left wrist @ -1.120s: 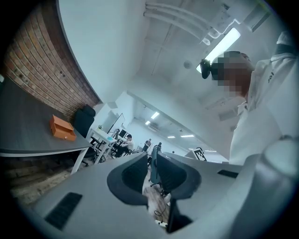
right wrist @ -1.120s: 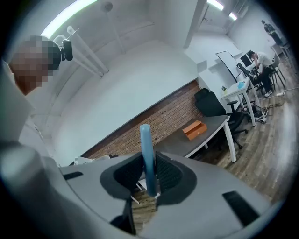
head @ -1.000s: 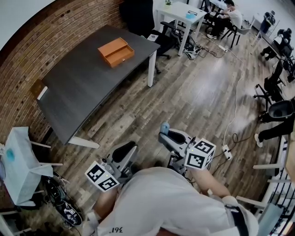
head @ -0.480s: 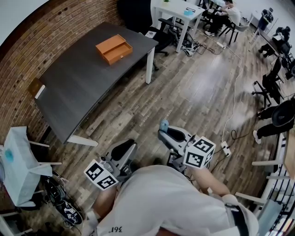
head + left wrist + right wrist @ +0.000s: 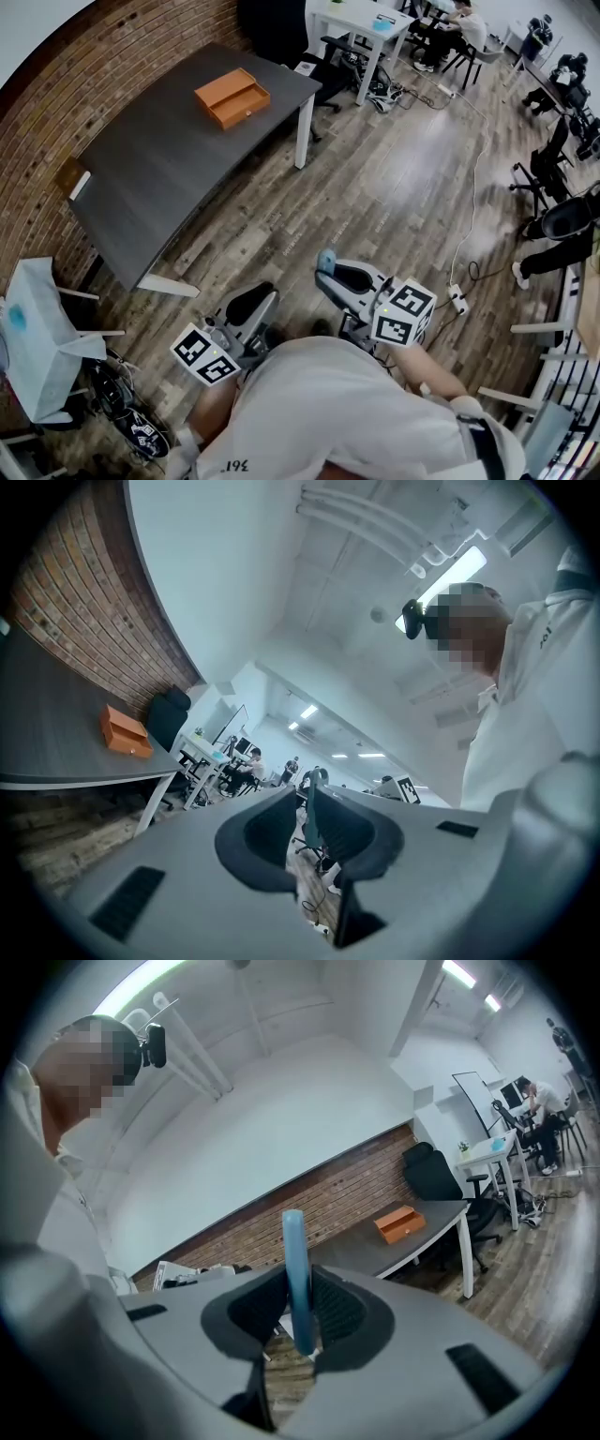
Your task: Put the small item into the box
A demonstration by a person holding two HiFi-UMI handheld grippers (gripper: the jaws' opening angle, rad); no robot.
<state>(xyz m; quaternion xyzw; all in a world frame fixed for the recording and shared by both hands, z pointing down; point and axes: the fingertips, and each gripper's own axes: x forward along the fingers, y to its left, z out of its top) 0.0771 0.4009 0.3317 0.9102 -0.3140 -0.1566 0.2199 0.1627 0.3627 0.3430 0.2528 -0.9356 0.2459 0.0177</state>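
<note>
- Right gripper [image 5: 298, 1283]: jaws clamped on the small blue item [image 5: 294, 1241], which stands edge-on between the ribbed dark pads and sticks out past the tips.
- Left gripper [image 5: 302, 803]: jaws a narrow gap apart, nothing between them.
- Box [image 5: 398, 1223]: orange, flat, hard-edged, on the matte grey table [image 5: 375, 1252], well ahead of the right jaws and off to their right.
- Risk: the item looks thin, smooth and round-ended, so a jolt in carrying could pivot it or slip it out.
- Risk: letting go short of the box drops it on the table or floor.

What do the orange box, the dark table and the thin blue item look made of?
Orange box: perhaps wood or board, matte, even colour.
Table: dark grey top, maybe laminate or painted wood, matte; white legs, material unclear.
Blue item: likely plastic or rubber, smooth, uniform pale blue.
</note>
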